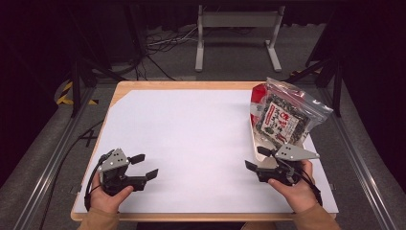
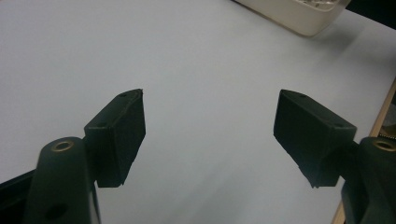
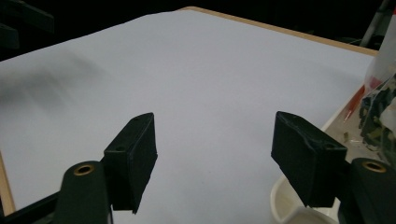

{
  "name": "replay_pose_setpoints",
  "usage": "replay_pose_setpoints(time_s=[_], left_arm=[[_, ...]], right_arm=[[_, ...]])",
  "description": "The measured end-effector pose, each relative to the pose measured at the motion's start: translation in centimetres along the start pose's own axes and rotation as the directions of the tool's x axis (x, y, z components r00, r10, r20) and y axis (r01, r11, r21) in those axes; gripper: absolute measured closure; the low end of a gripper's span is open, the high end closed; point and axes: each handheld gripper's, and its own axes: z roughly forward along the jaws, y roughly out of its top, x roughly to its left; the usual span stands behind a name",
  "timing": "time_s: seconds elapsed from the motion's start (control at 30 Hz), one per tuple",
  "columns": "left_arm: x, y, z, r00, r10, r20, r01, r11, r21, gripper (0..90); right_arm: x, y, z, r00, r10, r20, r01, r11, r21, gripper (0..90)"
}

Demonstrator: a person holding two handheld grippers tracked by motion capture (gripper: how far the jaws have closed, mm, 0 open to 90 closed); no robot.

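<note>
1. A person sat at the near edge of a table [image 1: 143,87] covered by a white sheet [image 1: 191,139], holding a gripper in each hand
2. The left gripper [image 1: 145,166] rested low by the near left corner; in its own view its jaws stood spread with bare sheet between them, pinching nothing
3. The right gripper [image 1: 257,158] sat near the right edge, its jaws also spread wide and holding nothing, pointing across the sheet toward the left
4. A clear zip bag [image 1: 286,114] of dark snack packets stood propped in a cream tray [image 1: 253,139] by the right edge, toward the far right corner, just beyond the right gripper; in the right gripper view the bag [image 3: 380,98] and tray rim [image 3: 285,196] lay at the right side
5. The step in hand looked like an approach: neither gripper touched the bag or tray
6. The next move probably called for the right gripper to turn toward the tray and close on the bag's top or side without tipping the tray
7. Open room was wide: the whole middle and left of the sheet lay bare
8. The tight spot was the right edge, where tray and bag overhung close to the table's side, so little margin existed there
</note>
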Motion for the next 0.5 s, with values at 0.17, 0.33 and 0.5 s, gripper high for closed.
replay_pose_setpoints(time_s=[0.17, 0.33, 0.5], left_arm=[[-0.4, -0.5, 0.7, 0.9989, 0.028, 0.038, -0.027, 0.9993, -0.025, 26.8], [-0.5, -0.7, 1.1, 0.9989, 0.033, 0.034, -0.033, 0.9993, -0.017, 26.4], [-0.1, -0.9, 1.2, 0.9994, 0.016, 0.032, -0.016, 0.9998, -0.010, 26.4]], right_arm=[[0.0, -1.5, 1.1, 0.9999, 0.009, -0.012, -0.009, 0.999, -0.040, 29.2], [0.9, -2.0, 1.8, 0.9993, -0.037, -0.007, 0.037, 0.997, -0.066, 28.5], [1.7, -2.4, 2.4, 0.9959, -0.090, 0.007, 0.090, 0.995, -0.049, 28.9]])
